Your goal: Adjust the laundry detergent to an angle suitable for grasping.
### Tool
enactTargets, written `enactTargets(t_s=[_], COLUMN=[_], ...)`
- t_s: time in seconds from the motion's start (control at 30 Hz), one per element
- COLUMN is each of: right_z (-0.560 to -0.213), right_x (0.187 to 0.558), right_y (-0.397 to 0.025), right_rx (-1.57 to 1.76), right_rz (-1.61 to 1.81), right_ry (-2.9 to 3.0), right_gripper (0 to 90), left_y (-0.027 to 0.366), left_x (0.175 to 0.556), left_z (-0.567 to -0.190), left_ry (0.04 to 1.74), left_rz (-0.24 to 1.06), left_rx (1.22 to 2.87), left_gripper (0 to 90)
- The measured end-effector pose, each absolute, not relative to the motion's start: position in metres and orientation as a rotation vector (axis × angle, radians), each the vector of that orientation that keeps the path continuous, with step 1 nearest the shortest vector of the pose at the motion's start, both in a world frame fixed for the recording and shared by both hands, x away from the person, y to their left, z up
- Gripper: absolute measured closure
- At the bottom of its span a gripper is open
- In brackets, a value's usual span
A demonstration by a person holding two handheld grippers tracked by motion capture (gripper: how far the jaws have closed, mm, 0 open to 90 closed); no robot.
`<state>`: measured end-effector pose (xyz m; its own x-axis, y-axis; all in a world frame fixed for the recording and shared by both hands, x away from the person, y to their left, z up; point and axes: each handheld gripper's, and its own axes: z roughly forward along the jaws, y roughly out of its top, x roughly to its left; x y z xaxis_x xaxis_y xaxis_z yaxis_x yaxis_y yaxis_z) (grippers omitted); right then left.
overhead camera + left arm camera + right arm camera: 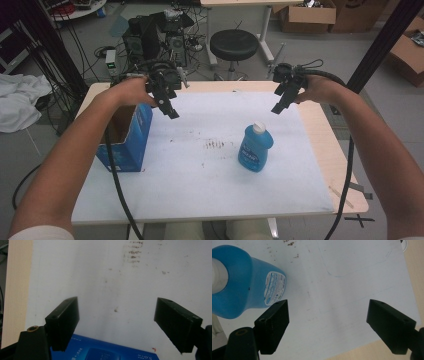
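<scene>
Blue cardboard marked the left of the scene: an open box [129, 137] stood on the white sheet [200, 170] near the table's left edge, its mouth facing up. Above its far corner hung the left gripper [167, 102], jaws spread wide with nothing between them; the left gripper view showed the box's printed blue edge [105, 351] just under those jaws. Toward the middle the sheet carried a patch of brown smudges [216, 145]. Right of those stood the blue bottle [255, 148], upright, white cap on, well apart from the box. Farthest right, the right gripper [281, 102] hovered beyond the bottle, jaws likewise parted and empty, and in its own view the bottle [242, 282] sat off to the left of the jaws rather than between them.

I judged the step in hand to be the reach for the bottle (probably bound for the box). Doing it well would have meant centring the bottle between the jaws first, then closing on the body below the shoulder, where the sides looked broad, and keeping it upright.
</scene>
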<state>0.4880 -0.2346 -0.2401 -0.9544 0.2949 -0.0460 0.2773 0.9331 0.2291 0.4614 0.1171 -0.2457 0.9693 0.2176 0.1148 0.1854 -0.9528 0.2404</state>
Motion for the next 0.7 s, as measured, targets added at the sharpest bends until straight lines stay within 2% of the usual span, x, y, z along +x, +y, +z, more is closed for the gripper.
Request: enactTargets(t_s=[0.7], right_z=[-0.2371], right_x=[0.4893], right_y=[-0.2417], right_rx=[0.444], right_rz=[0.371], right_ry=[3.001], right_gripper=[18.3], left_y=[0.1148], left_x=[0.4587], left_z=[-0.2421], left_ry=[0.307], left_rz=[0.211], left_rx=[2.882], left_gripper=[20.8])
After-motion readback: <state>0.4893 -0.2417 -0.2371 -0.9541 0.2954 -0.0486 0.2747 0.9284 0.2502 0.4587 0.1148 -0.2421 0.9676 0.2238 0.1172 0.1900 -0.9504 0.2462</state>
